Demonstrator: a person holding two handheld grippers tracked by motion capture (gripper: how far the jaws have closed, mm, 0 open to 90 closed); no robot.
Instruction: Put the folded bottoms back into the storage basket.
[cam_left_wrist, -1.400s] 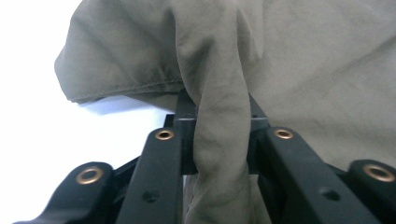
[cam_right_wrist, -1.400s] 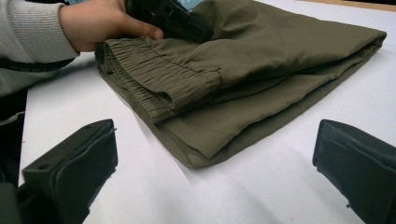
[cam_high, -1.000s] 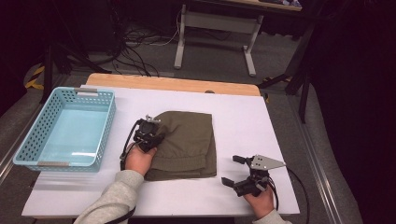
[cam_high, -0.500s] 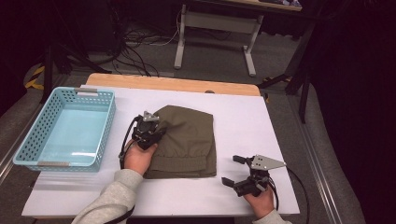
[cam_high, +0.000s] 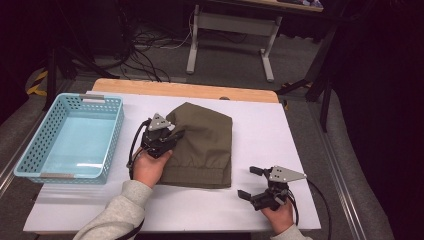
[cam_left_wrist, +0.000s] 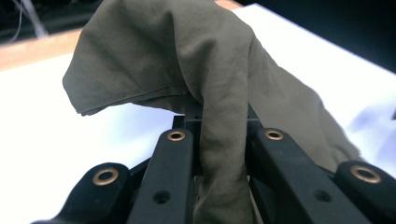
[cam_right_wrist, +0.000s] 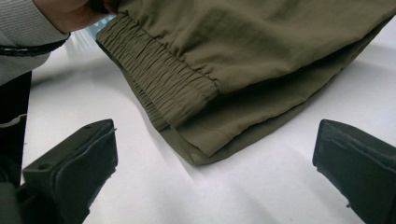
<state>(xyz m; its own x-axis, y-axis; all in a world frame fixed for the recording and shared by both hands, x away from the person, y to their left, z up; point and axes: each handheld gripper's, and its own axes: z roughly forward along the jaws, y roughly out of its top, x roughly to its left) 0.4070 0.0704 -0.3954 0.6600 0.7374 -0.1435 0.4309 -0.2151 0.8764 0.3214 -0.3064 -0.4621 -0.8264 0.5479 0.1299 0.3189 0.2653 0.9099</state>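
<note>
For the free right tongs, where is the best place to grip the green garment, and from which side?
Probably the elastic waistband corner of the green garment, approached from its right, near side. The right tongs stand open there, and the layered edge offers a thick fold to pinch.

high view overhead, looks forward-down; tool views close, low; all share olive garment (cam_high: 205, 145)

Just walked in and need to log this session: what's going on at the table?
A person is handling an olive garment on a white table, with a gripper in each hand. The left gripper is shut on a fold of the cloth at the garment's left edge and has it raised off the table. The right gripper rests open on the table near the garment's right front corner, touching nothing. A blue basket sits empty at the left.
</note>
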